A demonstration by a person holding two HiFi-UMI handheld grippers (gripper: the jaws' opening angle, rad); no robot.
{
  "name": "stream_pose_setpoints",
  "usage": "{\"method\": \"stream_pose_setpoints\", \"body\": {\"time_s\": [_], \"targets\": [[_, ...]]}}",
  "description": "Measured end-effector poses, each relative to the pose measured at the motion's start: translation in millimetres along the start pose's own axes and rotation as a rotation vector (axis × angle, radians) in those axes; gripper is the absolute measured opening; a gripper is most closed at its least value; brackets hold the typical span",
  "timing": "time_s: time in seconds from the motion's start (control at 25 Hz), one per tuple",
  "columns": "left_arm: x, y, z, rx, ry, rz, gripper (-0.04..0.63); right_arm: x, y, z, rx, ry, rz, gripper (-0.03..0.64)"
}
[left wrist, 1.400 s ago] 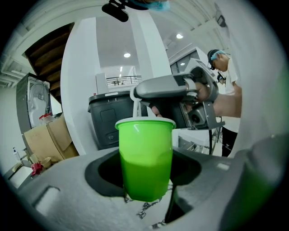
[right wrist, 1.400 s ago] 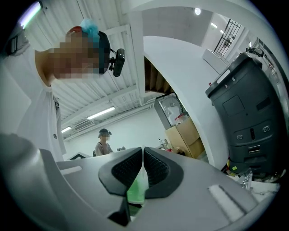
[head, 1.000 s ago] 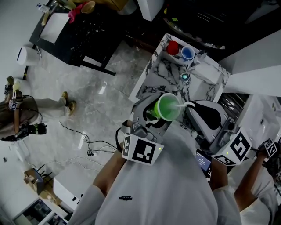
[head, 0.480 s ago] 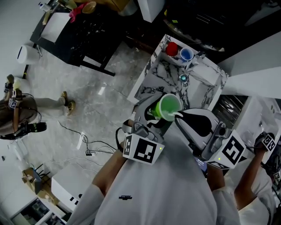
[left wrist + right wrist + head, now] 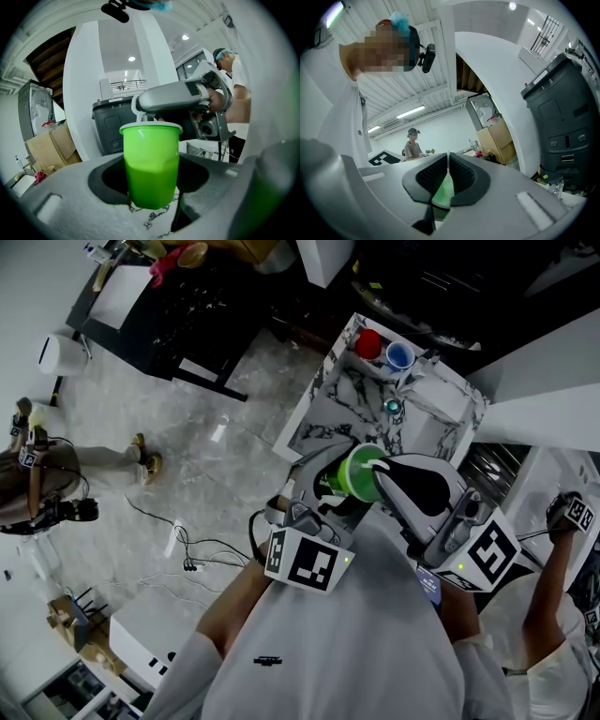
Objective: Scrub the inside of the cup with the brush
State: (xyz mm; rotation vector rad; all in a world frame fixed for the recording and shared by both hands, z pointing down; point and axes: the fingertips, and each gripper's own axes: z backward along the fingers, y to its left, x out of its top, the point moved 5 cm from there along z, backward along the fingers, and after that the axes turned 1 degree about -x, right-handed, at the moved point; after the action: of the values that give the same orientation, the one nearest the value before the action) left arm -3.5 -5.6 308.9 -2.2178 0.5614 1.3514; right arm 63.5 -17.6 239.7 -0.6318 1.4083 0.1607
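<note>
Beyond the left gripper (image 5: 330, 486) a marble-patterned counter (image 5: 323, 423) carries a red cup (image 5: 368, 341) and a blue cup (image 5: 400, 354), side by side at its far end. Well to that gripper's left a person (image 5: 37, 486) stands on the pale stone floor (image 5: 187, 446), with cables (image 5: 187, 554) lying between. A black table (image 5: 178, 310) stands farther off, a white cylinder (image 5: 54, 354) beside it

Between the matt grey fingers (image 5: 56, 201) of the left gripper (image 5: 151, 180), the cup (image 5: 151, 154) is smooth, translucent green plastic. The pads (image 5: 431, 176) of the right gripper (image 5: 448, 171) are ribbed matt black, pinching the brush (image 5: 135, 107) by its smooth white plastic handle.
</note>
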Motion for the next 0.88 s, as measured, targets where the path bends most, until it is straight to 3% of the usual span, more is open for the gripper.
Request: {"method": "stream_pose_setpoints", "body": {"time_s": [0.36, 0.88], "targets": [[0.3, 3.0, 1.8, 0.024, -0.012, -0.002, 0.259, -4.0, -3.6, 18.1, -0.029, 0.04, 0.012, 0.02], [-1.0, -0.2, -1.1, 0.022, -0.009, -0.01, 0.259, 1.5, 17.0, 12.8, 0.092, 0.079, 0.006, 0.02]]}}
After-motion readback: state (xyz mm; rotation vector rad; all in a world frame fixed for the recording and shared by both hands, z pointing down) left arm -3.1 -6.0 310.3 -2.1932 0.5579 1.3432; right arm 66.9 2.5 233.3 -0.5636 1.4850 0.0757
